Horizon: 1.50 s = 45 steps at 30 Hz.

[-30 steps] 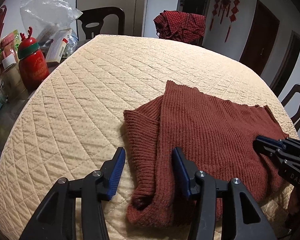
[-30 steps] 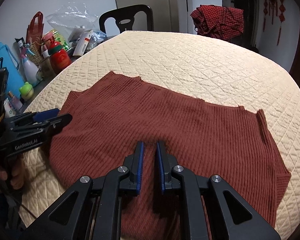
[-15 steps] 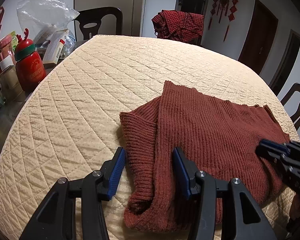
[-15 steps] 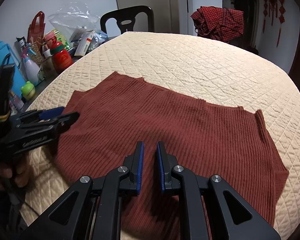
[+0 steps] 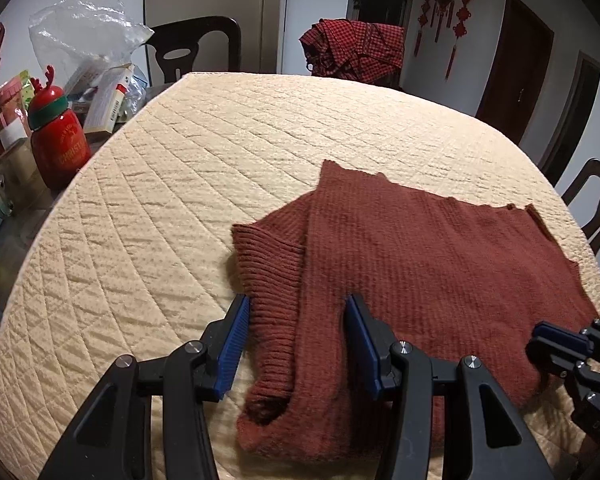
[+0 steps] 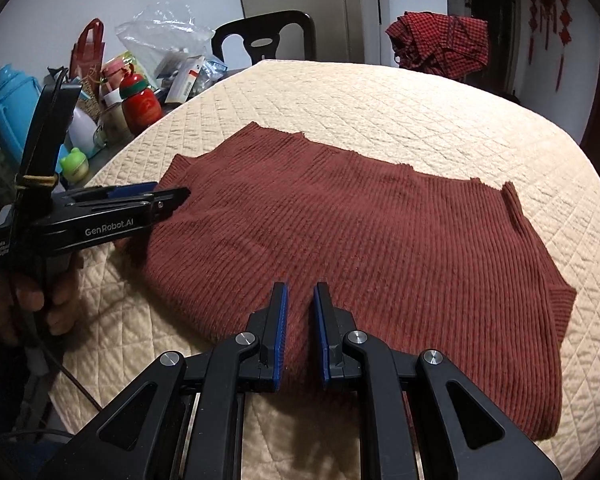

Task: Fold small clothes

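Note:
A rust-brown ribbed sweater (image 5: 440, 260) lies flat on the quilted beige table cover (image 5: 160, 220), with one sleeve (image 5: 272, 280) folded in along its left side. My left gripper (image 5: 296, 302) is open, its blue pads standing on either side of that folded sleeve near the cuff. The right wrist view shows the sweater (image 6: 360, 240) spread wide and the left gripper (image 6: 180, 194) at its left edge, held by a hand. My right gripper (image 6: 300, 286) is shut with nothing pinched, hovering over the sweater's near hem. It also appears low on the right as the right gripper (image 5: 540, 336).
Clutter crowds the table's left side: a red reindeer bottle (image 5: 58, 144), boxes, a plastic bag (image 5: 84, 36), a blue container (image 6: 8, 116). Dark chairs (image 5: 196, 50) stand around. A red checked cloth (image 5: 356, 50) hangs over a far chair.
My right gripper has drawn back toward the sweater's near hem, still shut. The left gripper and the sweater have stayed put.

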Motion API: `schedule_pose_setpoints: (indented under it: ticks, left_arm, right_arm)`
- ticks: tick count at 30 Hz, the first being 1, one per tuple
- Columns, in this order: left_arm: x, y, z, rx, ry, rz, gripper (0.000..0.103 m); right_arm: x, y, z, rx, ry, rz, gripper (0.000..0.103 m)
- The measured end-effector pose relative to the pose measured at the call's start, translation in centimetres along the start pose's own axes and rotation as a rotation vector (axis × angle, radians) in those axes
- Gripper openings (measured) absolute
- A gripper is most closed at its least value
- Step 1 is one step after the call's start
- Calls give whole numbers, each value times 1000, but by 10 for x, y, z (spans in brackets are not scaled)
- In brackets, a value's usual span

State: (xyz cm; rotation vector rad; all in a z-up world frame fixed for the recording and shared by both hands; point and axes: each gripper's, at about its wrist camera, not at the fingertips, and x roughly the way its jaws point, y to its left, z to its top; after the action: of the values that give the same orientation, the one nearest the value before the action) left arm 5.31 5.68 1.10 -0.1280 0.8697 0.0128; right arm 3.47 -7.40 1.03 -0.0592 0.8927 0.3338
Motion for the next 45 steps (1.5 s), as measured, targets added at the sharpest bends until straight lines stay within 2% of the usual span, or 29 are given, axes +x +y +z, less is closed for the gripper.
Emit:
schedule_pose_setpoints:
  ticks: [7, 14, 16, 21, 27, 32, 37, 41, 45]
  left_arm:
    - [2, 10, -3, -59, 18, -81, 52]
    - [8, 7, 2, -32, 20, -91, 52]
    - [8, 6, 3, -27, 15, -93, 48]
    - [6, 6, 3, -25, 13, -128, 27]
    - [4, 11, 5, -55, 25, -170, 22]
    - [-1, 20, 9, -125, 26, -247, 19]
    - [-19, 19, 22, -184, -1, -356, 18]
    - [-38, -3, 41, -156, -38, -422, 18]
    - [-53, -42, 58, -89, -58, -489, 18]
  right_arm:
    - [2, 0, 6, 10, 9, -5, 13]
    - [7, -3, 13, 26, 2, -22, 13]
    - [10, -4, 15, 27, 8, -26, 13]
    - [13, -5, 18, 23, 11, -20, 13]
    - [13, -7, 19, 16, 10, -14, 13]
    - [13, -8, 18, 19, 8, -9, 13]
    - [5, -16, 16, 36, -7, -10, 13]
    - [-9, -35, 10, 79, -28, -32, 13]
    - [-30, -66, -3, 157, -55, -72, 13]
